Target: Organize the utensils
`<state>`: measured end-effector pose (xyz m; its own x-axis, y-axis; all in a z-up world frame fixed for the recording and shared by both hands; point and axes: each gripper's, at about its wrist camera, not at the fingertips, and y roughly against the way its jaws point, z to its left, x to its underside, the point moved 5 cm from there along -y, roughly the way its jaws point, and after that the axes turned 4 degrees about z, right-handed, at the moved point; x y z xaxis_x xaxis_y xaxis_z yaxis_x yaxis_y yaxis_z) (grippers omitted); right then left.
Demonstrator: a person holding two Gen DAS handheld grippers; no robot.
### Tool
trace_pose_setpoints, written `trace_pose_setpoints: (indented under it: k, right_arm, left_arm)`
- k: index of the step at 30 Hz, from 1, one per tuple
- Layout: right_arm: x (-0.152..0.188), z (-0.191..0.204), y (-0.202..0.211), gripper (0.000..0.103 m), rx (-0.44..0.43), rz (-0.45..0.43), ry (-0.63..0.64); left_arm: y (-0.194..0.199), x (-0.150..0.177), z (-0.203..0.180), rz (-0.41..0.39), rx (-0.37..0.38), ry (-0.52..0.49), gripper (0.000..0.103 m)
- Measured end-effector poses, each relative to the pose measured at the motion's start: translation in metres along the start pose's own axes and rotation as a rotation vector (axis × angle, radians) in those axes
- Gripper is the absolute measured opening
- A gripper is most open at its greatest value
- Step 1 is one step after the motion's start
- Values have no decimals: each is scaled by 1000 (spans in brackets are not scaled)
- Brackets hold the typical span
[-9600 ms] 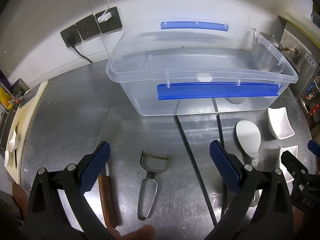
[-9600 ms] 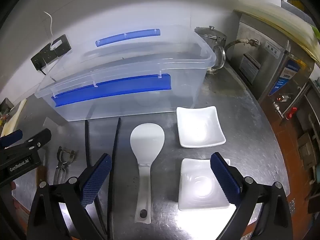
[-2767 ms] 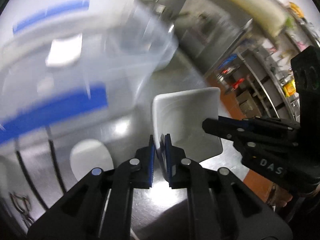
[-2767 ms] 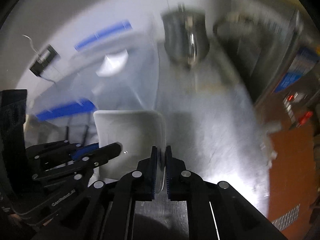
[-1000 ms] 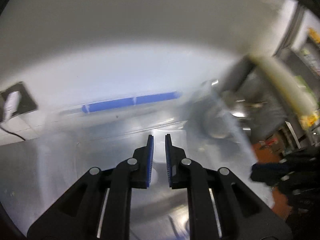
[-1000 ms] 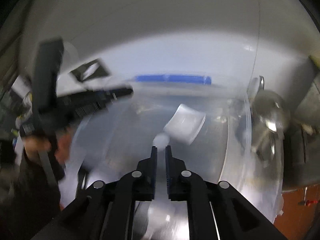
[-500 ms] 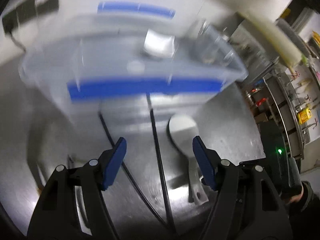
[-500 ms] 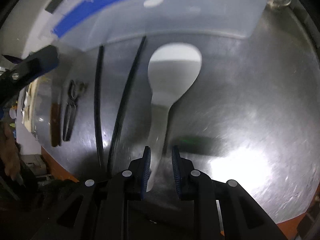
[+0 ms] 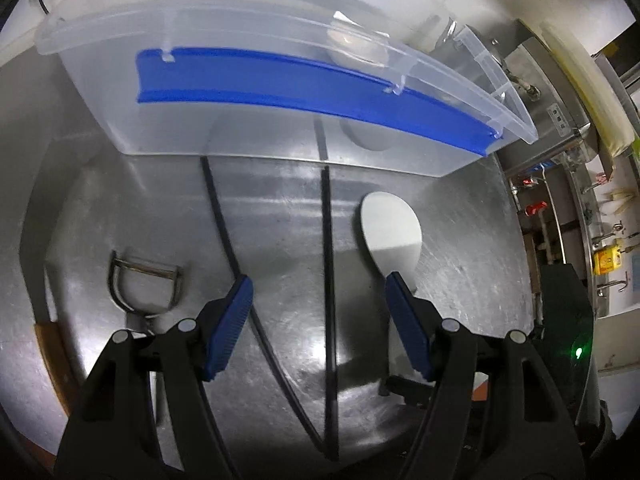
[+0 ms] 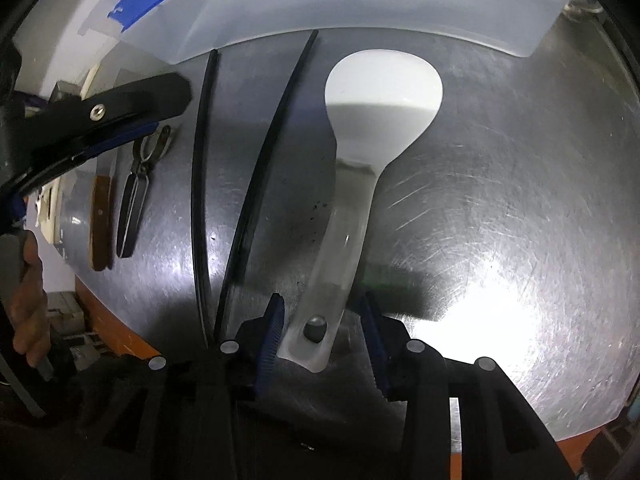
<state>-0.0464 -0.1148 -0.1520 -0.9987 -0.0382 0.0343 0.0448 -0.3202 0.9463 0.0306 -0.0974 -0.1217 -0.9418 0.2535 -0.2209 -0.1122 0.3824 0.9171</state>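
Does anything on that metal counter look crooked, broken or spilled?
Nothing looks spilled or broken. The only crooked thing: the two black chopsticks aren't parallel; they splay apart toward the clear bin. The white rice paddle lies flat, its handle end between the right gripper's open jaws.

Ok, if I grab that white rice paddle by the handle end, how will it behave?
The paddle looks like thin moulded plastic, so probably light and stiff. It lies flat on the steel counter, so getting under it may be awkward. Its glossy handle could slip or pivot in the open right hand-held gripper, since the wide head sits far out.
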Motion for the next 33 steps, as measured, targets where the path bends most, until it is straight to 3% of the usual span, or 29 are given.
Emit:
trace_pose_setpoints:
  k: [3,6,10,11,12,18,22,28,29,31,33]
  right_arm:
    - [1,4,-4,31,27,0,14]
    - [1,-3,-2,25,-12,-5,-20]
    - [5,-19,5,25,-76,-18,-77]
    - [6,-24,5,20,-79,-21,-89]
    - [7,-27,6,8,-85,-22,-99]
    - [12,-32,10,10,-91,-21,-119]
    - [14,-40,22,32,-73,-54,-90]
    - [20,-48,18,32,-92,-35,-90]
    - [20,-49,18,32,-93,-34,-90]
    - [21,-53,16,32,-104,-26,-91]
    - [21,-57,17,32,-114,-24,-93]
  left_arm:
    - [-4,0,-5,8,3,-7,65]
    - [-9,-1,-10,28,27,-3,65]
    - [-20,-1,-21,83,107,15,65]
    - [-23,0,-23,97,128,21,65]
    - [-27,1,-26,110,148,27,65]
    - [-55,5,-45,213,241,63,65]
    - [-77,7,-44,278,258,148,65]
    - [-89,3,-58,289,234,176,64]
    - [-90,3,-61,286,221,177,63]
    - [-93,2,-62,283,195,177,40]
    - [-99,2,-63,290,185,179,26]
